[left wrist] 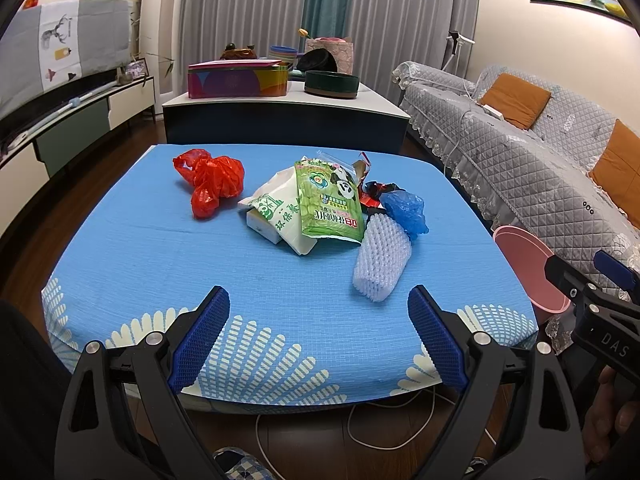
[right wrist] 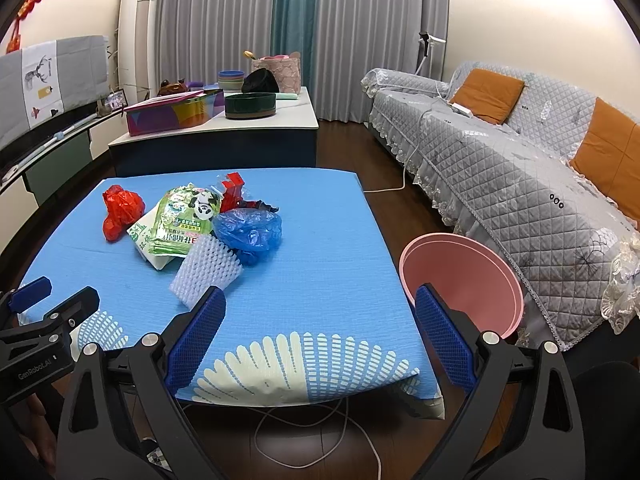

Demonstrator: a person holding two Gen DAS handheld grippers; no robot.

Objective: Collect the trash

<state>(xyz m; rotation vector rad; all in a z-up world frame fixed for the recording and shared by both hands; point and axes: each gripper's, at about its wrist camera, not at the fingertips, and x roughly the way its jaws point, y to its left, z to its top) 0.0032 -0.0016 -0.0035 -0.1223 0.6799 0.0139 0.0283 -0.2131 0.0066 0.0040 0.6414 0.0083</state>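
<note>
On the blue table point(left wrist: 160, 248), trash sits bunched in one heap toward the far middle, likely staged so either gripper can reach it. Landmark: green panda packet point(left wrist: 330, 204). Left of it, a bit apart, red plastic bag point(left wrist: 210, 184). Under and touching it on the left, white bag with green print point(left wrist: 276, 210), over a pale block. Right of it, crumpled blue plastic point(left wrist: 404, 208), with a red-black wrapper point(left wrist: 374, 194) behind. Nearer than the packet, touching the blue plastic, white foam net sleeve point(left wrist: 382, 260) lies tilted. Pink bin point(right wrist: 460, 280) stands on the floor off the table's right edge, well right of the packet, between table and sofa point(right wrist: 520, 168); looks like the drop target, seems empty.

Left gripper point(left wrist: 318, 336) hovers low over the near table edge, facing the heap, fingers spread wide, nothing between them. Right gripper point(right wrist: 320, 338) same height beside it, fingers also wide apart and empty, right finger lined up in front of the bin. Both well short of the packet. Judgement: nothing collected yet; the foam sleeve is the nearest pick.
</note>
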